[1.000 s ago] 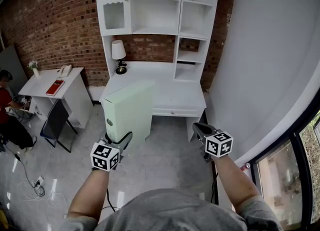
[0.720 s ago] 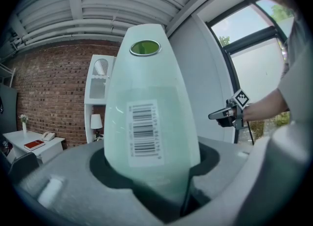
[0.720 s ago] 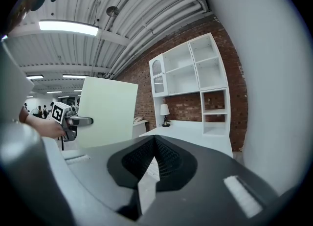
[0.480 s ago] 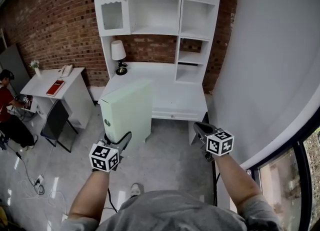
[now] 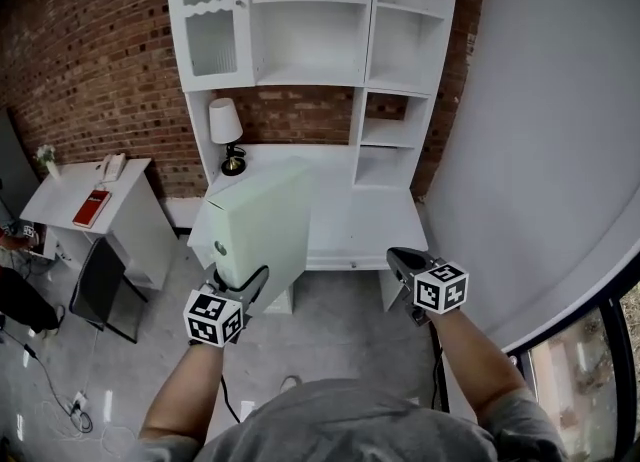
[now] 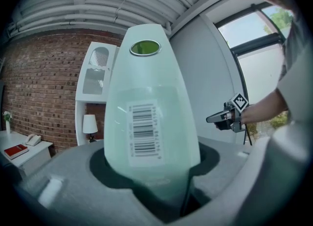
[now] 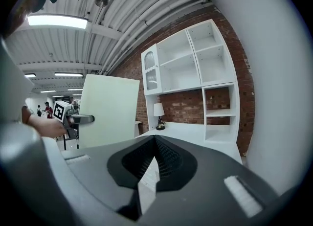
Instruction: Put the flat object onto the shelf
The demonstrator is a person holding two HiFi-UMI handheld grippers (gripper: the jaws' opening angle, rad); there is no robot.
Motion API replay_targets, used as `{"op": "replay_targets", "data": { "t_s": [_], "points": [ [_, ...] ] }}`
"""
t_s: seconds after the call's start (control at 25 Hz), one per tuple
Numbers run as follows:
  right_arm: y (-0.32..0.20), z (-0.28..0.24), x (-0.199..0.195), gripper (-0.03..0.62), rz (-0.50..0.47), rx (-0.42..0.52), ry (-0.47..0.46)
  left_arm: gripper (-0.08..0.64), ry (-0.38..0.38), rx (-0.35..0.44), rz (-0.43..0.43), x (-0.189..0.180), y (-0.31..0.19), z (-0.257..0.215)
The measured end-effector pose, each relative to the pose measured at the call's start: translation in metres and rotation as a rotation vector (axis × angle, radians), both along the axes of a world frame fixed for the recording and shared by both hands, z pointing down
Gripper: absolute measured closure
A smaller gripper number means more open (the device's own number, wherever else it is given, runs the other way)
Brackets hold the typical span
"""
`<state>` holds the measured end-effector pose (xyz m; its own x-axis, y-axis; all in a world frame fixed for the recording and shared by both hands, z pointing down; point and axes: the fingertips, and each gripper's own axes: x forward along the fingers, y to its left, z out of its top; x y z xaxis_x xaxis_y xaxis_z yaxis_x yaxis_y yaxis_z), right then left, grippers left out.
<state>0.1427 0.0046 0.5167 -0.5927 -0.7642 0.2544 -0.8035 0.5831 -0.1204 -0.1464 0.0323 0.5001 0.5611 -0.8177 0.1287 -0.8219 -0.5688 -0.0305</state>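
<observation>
The left hand-held gripper (image 5: 247,283) clamps the upright pale green flat box (image 5: 258,222) by its bottom edge; the white shelf unit (image 5: 366,40) stands beyond, farther off. The right hand-held gripper (image 5: 402,259) is closed, empty.

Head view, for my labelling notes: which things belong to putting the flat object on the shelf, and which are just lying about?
Job: flat green binder, clamped in the left claw; white shelf unit; right claw, shut and empty.
Lying about: lamp, red book, telephone, side desk.
</observation>
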Motion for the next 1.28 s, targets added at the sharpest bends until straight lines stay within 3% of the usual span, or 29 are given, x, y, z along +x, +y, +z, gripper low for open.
{"op": "replay_targets", "data": {
  "t_s": [0.4, 0.76, 0.96, 1.28],
  "points": [
    [-0.149, -0.026, -0.058, 0.583, 0.054, 0.017, -0.012, 0.268, -0.013, -0.008, 0.101, -0.047, -0.165, -0.015],
    [-0.214, -0.015, -0.069, 0.583, 0.058, -0.014, -0.001, 0.268, -0.002, -0.03, 0.118, -0.058, -0.239, -0.008],
    [-0.256, -0.007, -0.053, 0.583, 0.034, -0.03, -0.006, 0.268, 0.003, -0.047, 0.089, -0.048, -0.275, 0.004],
    [-0.355, 0.002, -0.021, 0.583, -0.082, -0.033, -0.028, 0.268, -0.002, -0.055, -0.032, -0.011, -0.337, 0.015]
  ]
}}
